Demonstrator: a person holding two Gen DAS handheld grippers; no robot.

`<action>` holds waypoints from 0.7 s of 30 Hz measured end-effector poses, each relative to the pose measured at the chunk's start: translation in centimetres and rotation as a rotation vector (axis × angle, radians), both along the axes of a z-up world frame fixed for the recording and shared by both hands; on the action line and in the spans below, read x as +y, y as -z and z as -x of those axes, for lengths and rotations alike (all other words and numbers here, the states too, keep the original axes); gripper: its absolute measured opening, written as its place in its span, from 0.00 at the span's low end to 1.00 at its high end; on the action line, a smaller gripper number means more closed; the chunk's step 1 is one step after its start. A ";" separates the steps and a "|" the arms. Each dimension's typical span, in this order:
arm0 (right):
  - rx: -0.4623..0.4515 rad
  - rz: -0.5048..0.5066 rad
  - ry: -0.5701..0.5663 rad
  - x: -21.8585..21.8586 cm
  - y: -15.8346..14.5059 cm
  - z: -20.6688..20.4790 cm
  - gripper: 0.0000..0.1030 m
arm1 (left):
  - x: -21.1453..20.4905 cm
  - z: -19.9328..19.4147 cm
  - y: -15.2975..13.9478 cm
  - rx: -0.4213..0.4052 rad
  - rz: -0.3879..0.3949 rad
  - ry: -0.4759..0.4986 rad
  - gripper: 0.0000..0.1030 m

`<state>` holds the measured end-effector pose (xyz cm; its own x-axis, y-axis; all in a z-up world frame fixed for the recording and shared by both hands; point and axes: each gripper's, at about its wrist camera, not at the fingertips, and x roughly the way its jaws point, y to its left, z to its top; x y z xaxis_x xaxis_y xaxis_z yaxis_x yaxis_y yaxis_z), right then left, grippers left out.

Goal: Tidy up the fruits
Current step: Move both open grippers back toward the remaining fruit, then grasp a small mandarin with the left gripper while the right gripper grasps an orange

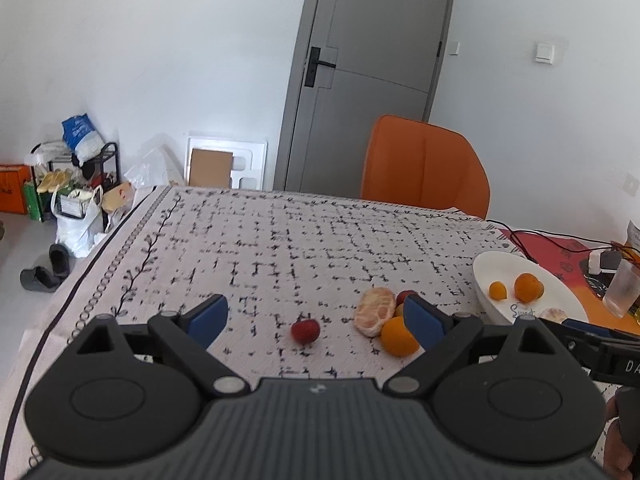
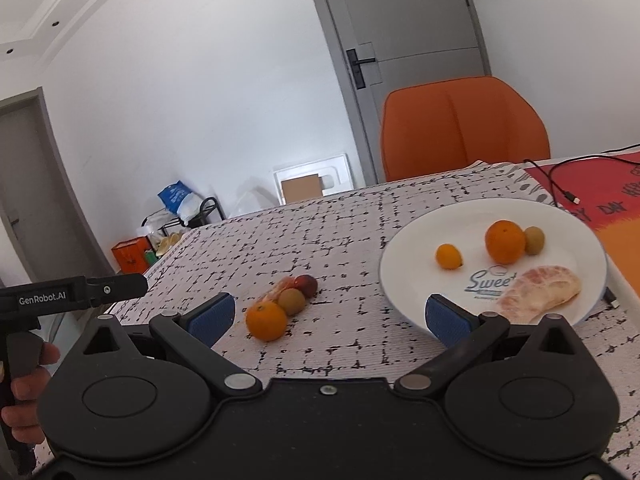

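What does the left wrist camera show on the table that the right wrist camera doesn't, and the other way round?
Only the left wrist view shows the lone strawberry and a clear cup. Only the right wrist view shows the kiwi on the plate and the whole peeled citrus piece there. Both show the plate, its two oranges, the fruit cluster on the tablecloth and the orange chair.

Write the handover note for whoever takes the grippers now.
Left gripper: open, empty, aimed at the strawberry.
Right gripper: open, empty, between the loose fruit and the plate.
Done: small orange, big orange, kiwi and peeled segment are on the plate.
Left on the cloth: strawberry, orange, kiwi-like fruit, peeled piece, dark red fruit.
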<state>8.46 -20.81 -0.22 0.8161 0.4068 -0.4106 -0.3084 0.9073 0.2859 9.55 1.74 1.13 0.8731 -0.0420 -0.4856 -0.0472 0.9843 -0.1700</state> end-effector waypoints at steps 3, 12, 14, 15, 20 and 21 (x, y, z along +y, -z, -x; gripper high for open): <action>-0.003 0.017 -0.023 0.7 0.1 0.0 1.00 | 0.4 0.3 0.5 0.006 0.020 -0.009 0.90; -0.002 0.064 -0.072 2.6 0.5 -0.1 0.97 | 0.6 0.9 2.2 0.033 0.043 -0.023 0.86; 0.003 0.074 -0.079 2.8 0.7 -0.2 0.88 | 0.5 0.9 2.5 0.040 0.049 -0.018 0.84; 0.007 0.079 -0.081 2.9 0.7 -0.2 0.87 | 0.5 0.9 2.7 0.041 0.051 -0.014 0.82; 0.022 0.084 -0.087 3.2 1.2 -0.4 0.80 | 0.0 0.8 3.4 0.053 0.059 0.003 0.78; 0.023 0.085 -0.090 3.3 1.2 -0.4 0.79 | -0.2 0.7 3.5 0.058 0.061 0.008 0.72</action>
<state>8.88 -17.55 -1.46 0.7676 0.4411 -0.4651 -0.3840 0.8974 0.2173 8.84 1.57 -2.37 0.8430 -0.0799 -0.5320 -0.0507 0.9727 -0.2264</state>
